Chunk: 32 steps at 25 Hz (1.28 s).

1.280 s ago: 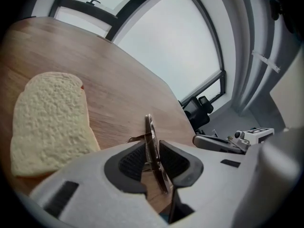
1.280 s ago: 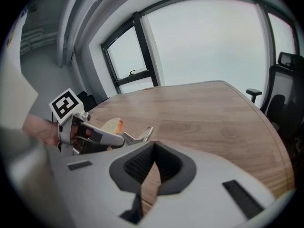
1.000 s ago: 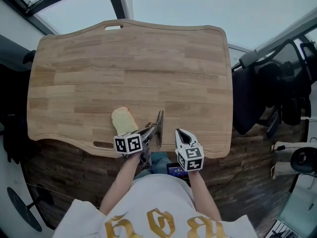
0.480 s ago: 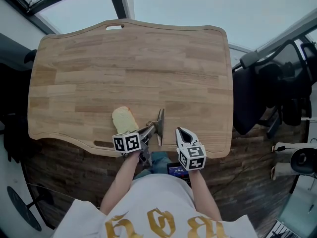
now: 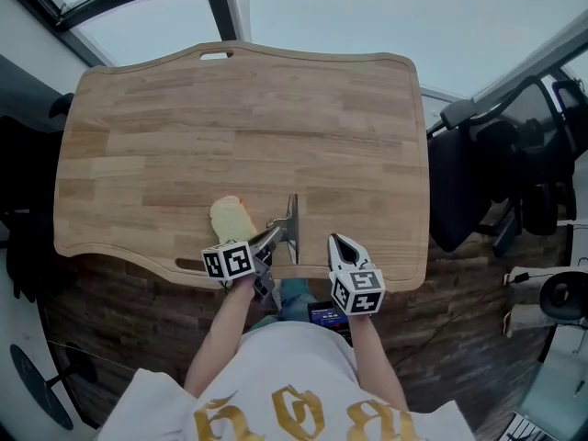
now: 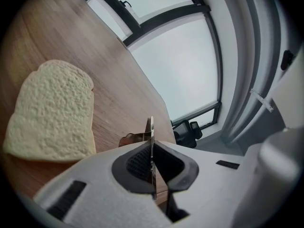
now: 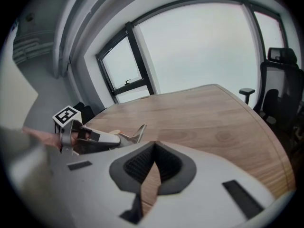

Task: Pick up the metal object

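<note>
1. the left hand-held gripper (image 5: 273, 235) is pinching the metal object (image 5: 292, 230), a thin flat plate with a handle. in the left gripper view its dark pads (image 6: 137, 163) press on the plate from both sides, and the plate stands on edge between them.
2. the metal object is near the front edge of the wooden bench (image 5: 248, 118), just right of a slice of bread (image 5: 231, 219) and not touching it. i cannot tell whether its lower edge rests on the wood.
3. the slice of bread lies flat on the bench, to the left of the pinched plate in the left gripper view.
4. the right hand-held gripper (image 5: 334, 241) hovers over the front edge of the bench, right of the plate and apart from it. its tips are pressed together with nothing between them.
5. a dark office chair (image 5: 478, 173) stands beside the bench on the right.
</note>
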Tool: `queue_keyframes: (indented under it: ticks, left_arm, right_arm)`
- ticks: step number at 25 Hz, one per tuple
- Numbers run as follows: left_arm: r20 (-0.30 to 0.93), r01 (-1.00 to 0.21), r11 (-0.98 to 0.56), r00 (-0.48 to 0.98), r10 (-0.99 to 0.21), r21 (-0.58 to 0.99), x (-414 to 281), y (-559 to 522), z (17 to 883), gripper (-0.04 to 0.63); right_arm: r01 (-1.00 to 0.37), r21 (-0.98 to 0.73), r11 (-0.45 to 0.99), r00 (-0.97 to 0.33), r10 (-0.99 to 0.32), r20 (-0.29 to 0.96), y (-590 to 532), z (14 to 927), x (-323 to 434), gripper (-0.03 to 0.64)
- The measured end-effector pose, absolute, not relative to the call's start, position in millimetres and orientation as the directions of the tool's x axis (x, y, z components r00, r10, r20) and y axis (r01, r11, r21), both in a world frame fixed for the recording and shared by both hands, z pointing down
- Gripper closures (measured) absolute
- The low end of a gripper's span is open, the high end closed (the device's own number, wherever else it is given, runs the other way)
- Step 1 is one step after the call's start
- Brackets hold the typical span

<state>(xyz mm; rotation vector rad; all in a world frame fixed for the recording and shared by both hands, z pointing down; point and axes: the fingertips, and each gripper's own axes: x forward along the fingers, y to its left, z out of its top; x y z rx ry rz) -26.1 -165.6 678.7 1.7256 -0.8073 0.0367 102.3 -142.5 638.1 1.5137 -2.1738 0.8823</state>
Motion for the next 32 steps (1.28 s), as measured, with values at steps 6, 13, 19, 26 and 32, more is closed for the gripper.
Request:
queue_keyframes:
  ticks: [6,13,19,26,32]
  left_arm:
    - [0.36,-0.497,-0.137,0.767,-0.531,0.857,-28.5,-167.4,654.0,0.575]
    - [0.293,-0.468,-0.207,0.782,-0.55,0.859,-32.1,-163.7,625.0,0.575]
    - [0.21,-0.412,-0.239,0.785,-0.583,0.879,-33.4,-160.4,597.9,0.575]
    - [0.137,-0.377,-0.313,0.801,-0.582,0.872,-33.2,-150.4,567.6,0.575]
    - [0.09,-0.376,-0.43,0.828,-0.553,0.821,-33.5,-139.2,539.9,0.575]
  right_arm:
    - [-0.934,-0.274,0.228,-0.349,-0.742,0.573,-145.0,623.6,106.2,0.606]
    - [-0.94,-0.247,0.235,-0.335,-0.776,0.534,-140.4,606.6,104.7,0.605]
    - [-0.943,-0.223,0.248,-0.329,-0.804,0.495,-137.1,588.8,102.2,0.605]
    - [-0.939,-0.254,0.233,-0.324,-0.849,0.417,-131.4,561.8,103.7,0.606]
    - [-0.94,-0.232,0.251,-0.326,-0.864,0.384,-124.9,546.3,96.9,0.606]
